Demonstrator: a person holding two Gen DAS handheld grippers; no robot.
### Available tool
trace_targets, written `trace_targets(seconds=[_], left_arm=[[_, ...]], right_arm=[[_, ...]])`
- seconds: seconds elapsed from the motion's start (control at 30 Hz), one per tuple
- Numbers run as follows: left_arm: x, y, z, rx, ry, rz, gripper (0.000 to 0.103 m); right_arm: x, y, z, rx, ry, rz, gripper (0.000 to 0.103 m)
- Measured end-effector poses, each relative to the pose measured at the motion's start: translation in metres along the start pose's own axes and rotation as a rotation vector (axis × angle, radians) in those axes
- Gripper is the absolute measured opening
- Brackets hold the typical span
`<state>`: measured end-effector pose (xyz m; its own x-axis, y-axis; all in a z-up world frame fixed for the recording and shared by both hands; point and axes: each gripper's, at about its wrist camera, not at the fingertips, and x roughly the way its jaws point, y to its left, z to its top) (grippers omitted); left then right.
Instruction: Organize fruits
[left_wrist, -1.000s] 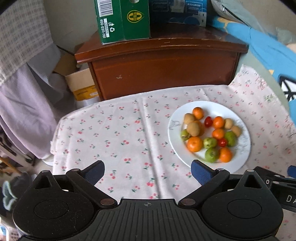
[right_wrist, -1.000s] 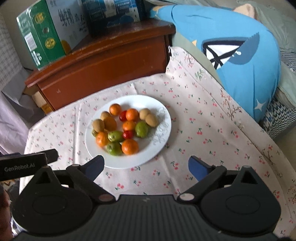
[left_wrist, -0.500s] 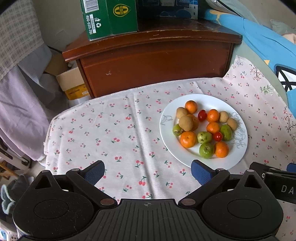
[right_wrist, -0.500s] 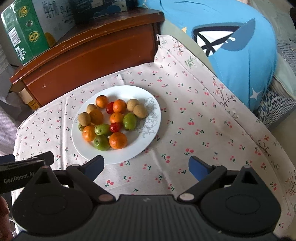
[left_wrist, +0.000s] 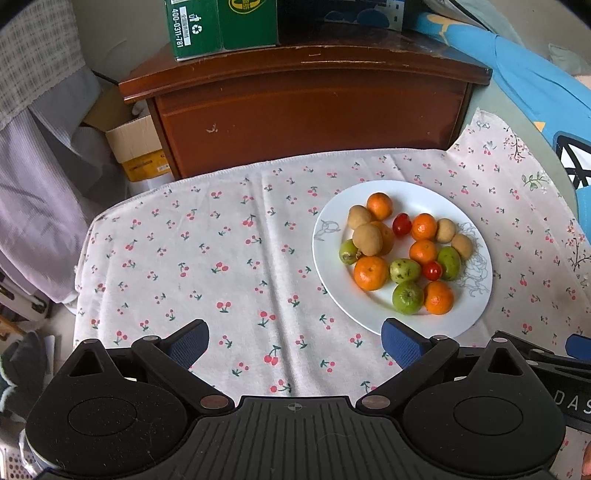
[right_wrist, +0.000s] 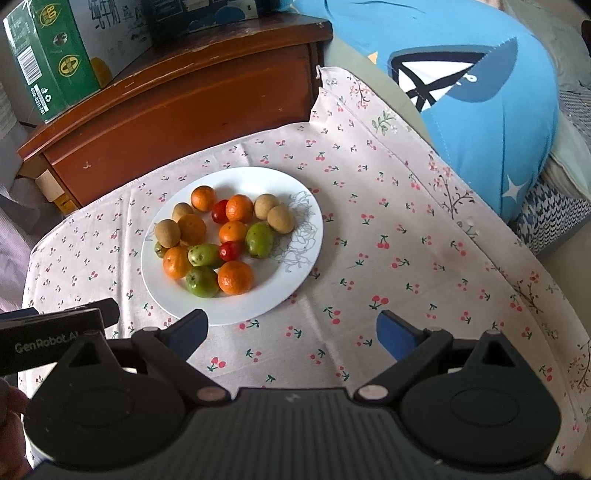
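A white plate (left_wrist: 476, 299) (right_wrist: 295, 280) on the cherry-print cloth holds a pile of mixed fruit: several oranges (left_wrist: 370, 272) (right_wrist: 235, 277), green fruits (left_wrist: 407, 297) (right_wrist: 201, 281), tan round fruits (left_wrist: 366, 239) (right_wrist: 167, 233) and two red cherry tomatoes (left_wrist: 401, 224) (right_wrist: 229, 250). My left gripper (left_wrist: 294, 339) is open and empty, above the cloth, near and left of the plate. My right gripper (right_wrist: 291, 329) is open and empty, just in front of the plate's near rim.
A brown wooden cabinet (left_wrist: 306, 110) (right_wrist: 177, 107) stands behind the table, with a green carton (left_wrist: 221, 26) (right_wrist: 48, 62) on top. A blue cushion (right_wrist: 476, 99) lies at the right. A cardboard box (left_wrist: 136, 147) sits on the floor at the left.
Both grippers have shifted slightly over the cloth, so the plate sits a little differently in each view. Both stay open and empty. The fruit has not moved.
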<state>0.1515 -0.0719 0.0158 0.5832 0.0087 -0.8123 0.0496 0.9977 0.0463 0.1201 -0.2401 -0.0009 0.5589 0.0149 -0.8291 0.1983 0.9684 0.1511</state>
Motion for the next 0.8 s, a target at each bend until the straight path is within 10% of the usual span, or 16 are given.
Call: trace_targets(seconds=[0.8], left_arm=[[0.010,-0.006,-0.001,0.005,0.009,0.054,0.101]], right_arm=[[0.010,0.002,0.004,-0.009,-0.011,-0.017,0.098]])
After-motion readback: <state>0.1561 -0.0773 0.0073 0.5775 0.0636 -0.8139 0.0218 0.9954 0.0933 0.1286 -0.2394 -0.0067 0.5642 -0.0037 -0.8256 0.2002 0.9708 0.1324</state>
